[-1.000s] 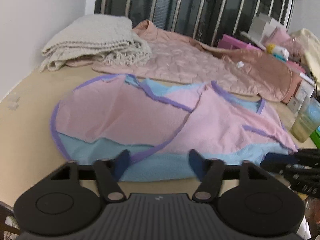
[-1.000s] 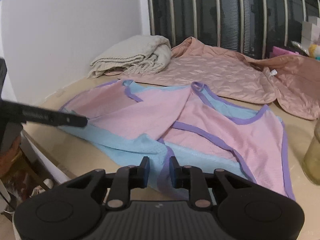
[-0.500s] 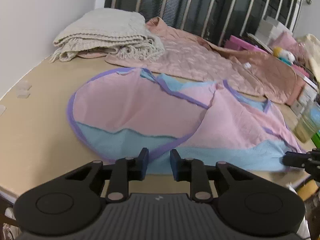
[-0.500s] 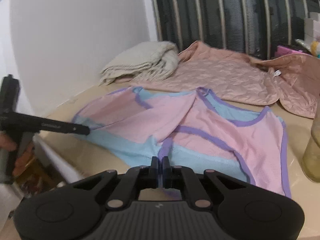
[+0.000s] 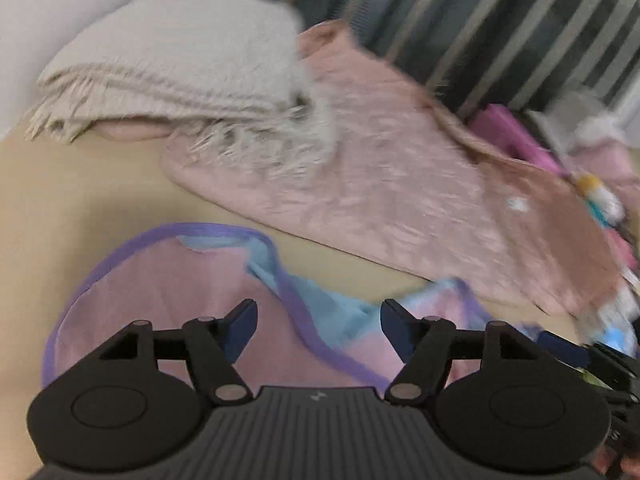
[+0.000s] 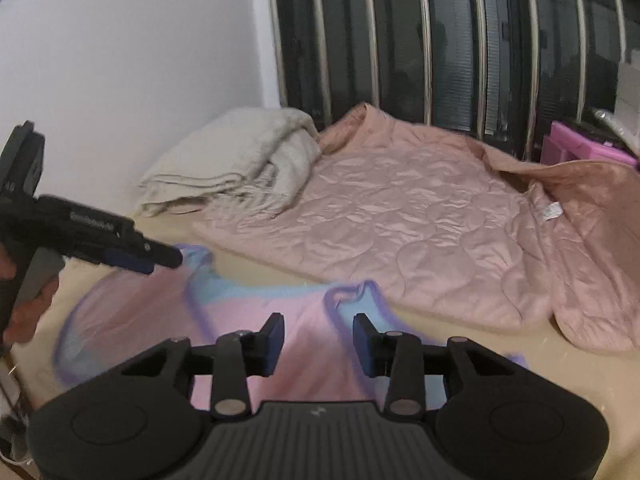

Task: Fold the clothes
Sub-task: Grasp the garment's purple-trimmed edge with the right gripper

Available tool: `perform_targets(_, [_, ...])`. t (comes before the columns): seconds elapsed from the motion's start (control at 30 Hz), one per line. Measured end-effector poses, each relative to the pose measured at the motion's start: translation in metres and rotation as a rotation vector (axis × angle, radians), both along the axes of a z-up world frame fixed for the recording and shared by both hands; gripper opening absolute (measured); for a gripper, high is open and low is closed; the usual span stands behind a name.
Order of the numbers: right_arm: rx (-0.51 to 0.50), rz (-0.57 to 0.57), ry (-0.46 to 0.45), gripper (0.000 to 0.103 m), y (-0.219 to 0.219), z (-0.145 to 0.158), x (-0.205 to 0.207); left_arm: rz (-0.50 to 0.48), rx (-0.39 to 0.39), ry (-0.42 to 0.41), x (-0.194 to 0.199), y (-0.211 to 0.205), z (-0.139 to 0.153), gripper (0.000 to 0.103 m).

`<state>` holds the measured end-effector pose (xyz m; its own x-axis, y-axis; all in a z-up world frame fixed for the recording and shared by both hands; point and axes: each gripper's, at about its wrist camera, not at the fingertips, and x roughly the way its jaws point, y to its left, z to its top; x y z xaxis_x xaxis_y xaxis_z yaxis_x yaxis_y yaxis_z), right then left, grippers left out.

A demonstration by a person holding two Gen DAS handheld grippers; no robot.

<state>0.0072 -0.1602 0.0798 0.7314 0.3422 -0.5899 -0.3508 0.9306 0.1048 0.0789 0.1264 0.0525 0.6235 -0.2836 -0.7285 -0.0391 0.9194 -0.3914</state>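
A pink and light-blue garment with purple trim (image 5: 192, 292) (image 6: 304, 320) lies spread on the beige tabletop (image 5: 60, 208). My left gripper (image 5: 318, 320) hovers over its far part near the neckline, jaws opening, pads clear of the cloth. From the right wrist view the left gripper (image 6: 152, 258) reaches in from the left edge above the garment's left corner. My right gripper (image 6: 318, 334) is over the middle of the garment, jaws opening with only flat cloth below them. Its tip (image 5: 560, 346) shows at the right of the blurred left view.
A folded beige knitted blanket (image 5: 180, 68) (image 6: 240, 164) and a pink quilted jacket (image 5: 400, 200) (image 6: 420, 220) lie just behind the garment. Metal bars (image 6: 424, 40) and a white wall (image 6: 120, 60) close the back. A pink box (image 6: 580, 148) sits at the right.
Both grippers closed near the garment's front hem half a second ago, then moved forward over the garment toward the jacket. Both now stand wider open. The left view has become blurred.
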Motion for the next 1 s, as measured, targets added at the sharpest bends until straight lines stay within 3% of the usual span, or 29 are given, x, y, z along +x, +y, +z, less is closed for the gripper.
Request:
perform_targets(0.1, [0.019, -0.018, 0.081, 0.037, 0.002, -0.009, 0.036, 0.020, -0.058, 0.041, 0.014, 0.000, -0.015, 0.065])
perform_targets(0.2, [0.069, -0.011, 0.144, 0.037, 0.001, -0.023, 0.055, 0.013, -0.075, 0.036, 0.017, -0.002, -0.023, 0.048])
perform_targets(0.27, [0.105, -0.002, 0.167, 0.035, 0.003, -0.033, 0.063, 0.013, -0.133, 0.057, 0.021, 0.000, -0.028, 0.010])
perform_targets(0.3, [0.112, -0.002, 0.175, 0.026, 0.003, -0.037, 0.066, 0.013, -0.166, 0.070, 0.024, 0.002, -0.030, 0.004])
perform_targets(0.33, [0.121, -0.002, 0.179, 0.007, 0.003, -0.040, 0.068, 0.029, -0.211, 0.062, 0.024, 0.007, -0.032, 0.004])
perform_targets(0.37, [0.136, -0.005, 0.165, 0.001, 0.002, -0.040, 0.066, 0.051, -0.260, 0.048, 0.023, 0.012, -0.033, 0.003])
perform_targets(0.47, [0.185, -0.013, 0.118, 0.001, -0.002, -0.038, 0.057, 0.134, -0.404, -0.009, 0.018, 0.032, -0.035, 0.003])
perform_targets(0.53, [0.241, -0.016, 0.030, 0.001, -0.012, -0.027, 0.041, 0.203, -0.503, -0.053, 0.015, 0.045, -0.038, 0.003])
perform_targets(0.6, [0.279, -0.068, -0.024, 0.001, -0.022, -0.019, 0.032, 0.285, -0.607, -0.096, 0.015, 0.058, -0.043, 0.007])
perform_targets(0.67, [0.268, -0.135, -0.046, 0.001, -0.027, -0.019, 0.033, 0.318, -0.636, -0.097, 0.021, 0.063, -0.047, 0.048])
perform_targets(0.73, [0.223, -0.186, -0.010, 0.004, -0.028, -0.025, 0.041, 0.324, -0.627, -0.075, 0.022, 0.064, -0.048, 0.054])
perform_targets(0.77, [0.212, -0.201, 0.025, 0.007, -0.030, -0.028, 0.044, 0.315, -0.619, -0.063, 0.019, 0.065, -0.047, 0.062])
perform_targets(0.83, [0.197, -0.205, 0.059, 0.018, -0.033, -0.032, 0.045, 0.238, -0.519, -0.034, 0.013, 0.055, -0.039, 0.074])
perform_targets(0.9, [0.187, -0.187, 0.065, 0.032, -0.033, -0.034, 0.042, 0.135, -0.348, -0.029, 0.008, 0.032, -0.031, 0.075])
perform_targets(0.93, [0.182, -0.177, 0.068, 0.034, -0.033, -0.035, 0.041, 0.088, -0.290, -0.034, 0.007, 0.019, -0.028, 0.076])
perform_targets(1.0, [0.174, -0.163, 0.090, 0.034, -0.027, -0.039, 0.045, 0.022, -0.244, -0.027, 0.009, -0.002, -0.028, 0.075])
